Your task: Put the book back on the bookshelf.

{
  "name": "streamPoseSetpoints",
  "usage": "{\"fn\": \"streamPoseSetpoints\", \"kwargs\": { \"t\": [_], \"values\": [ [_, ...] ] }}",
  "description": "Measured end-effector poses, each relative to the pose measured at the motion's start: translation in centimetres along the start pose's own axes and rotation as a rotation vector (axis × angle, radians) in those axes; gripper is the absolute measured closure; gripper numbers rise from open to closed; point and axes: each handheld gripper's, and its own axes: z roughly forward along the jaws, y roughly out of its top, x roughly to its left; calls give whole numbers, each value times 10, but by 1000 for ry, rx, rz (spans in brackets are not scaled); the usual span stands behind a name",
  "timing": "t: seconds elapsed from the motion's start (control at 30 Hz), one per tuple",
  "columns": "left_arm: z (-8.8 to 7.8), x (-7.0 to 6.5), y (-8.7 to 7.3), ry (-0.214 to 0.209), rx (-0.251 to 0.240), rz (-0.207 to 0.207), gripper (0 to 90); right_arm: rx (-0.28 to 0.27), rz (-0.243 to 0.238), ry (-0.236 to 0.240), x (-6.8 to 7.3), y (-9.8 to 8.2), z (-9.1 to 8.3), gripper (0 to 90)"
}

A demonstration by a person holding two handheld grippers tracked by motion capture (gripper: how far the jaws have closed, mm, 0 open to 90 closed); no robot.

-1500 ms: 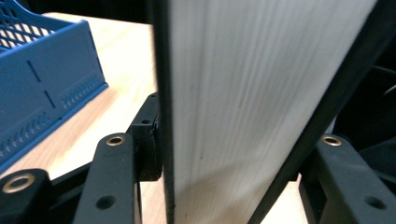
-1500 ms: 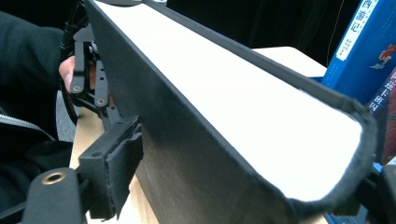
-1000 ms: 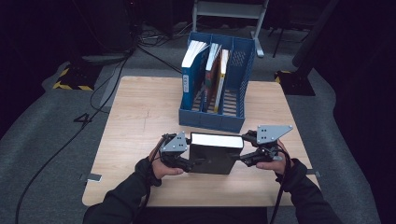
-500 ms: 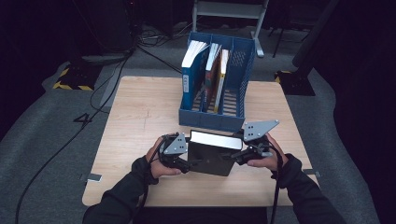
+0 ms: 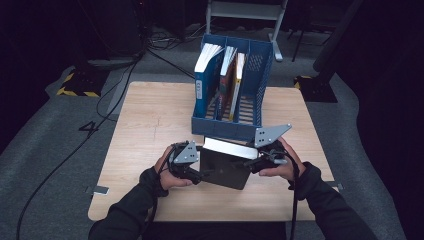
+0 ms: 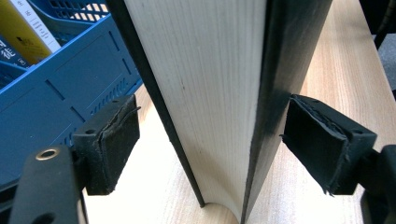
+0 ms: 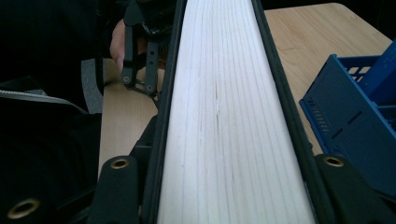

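A thick black book (image 5: 227, 167) stands on its edge near the front edge of the surface (image 5: 150, 120), just in front of the blue file rack (image 5: 250, 90). The left gripper (image 5: 197, 175) has just been opening; its pads (image 6: 114, 140) sit apart from the covers. The right gripper (image 5: 255, 162) has been closing and squeezes the book.

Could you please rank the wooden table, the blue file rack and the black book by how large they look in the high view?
1. wooden table
2. blue file rack
3. black book, lying nearer the camera yet looking smaller than the rack.
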Motion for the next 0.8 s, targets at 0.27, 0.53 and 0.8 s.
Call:
{"fn": "streamPoseSetpoints", "kwargs": {
  "t": [0.27,0.53,0.8],
  "values": [
    [3,5,-1,-39,4,-9,170,48,4,-6,3,6,1,489],
    [3,5,-3,-30,29,-12,172,83,28,14,2,12,8,456],
    [-14,5,-23,27,120,-63,201,97,18,-29,9,14,5,514]
  ]
}}
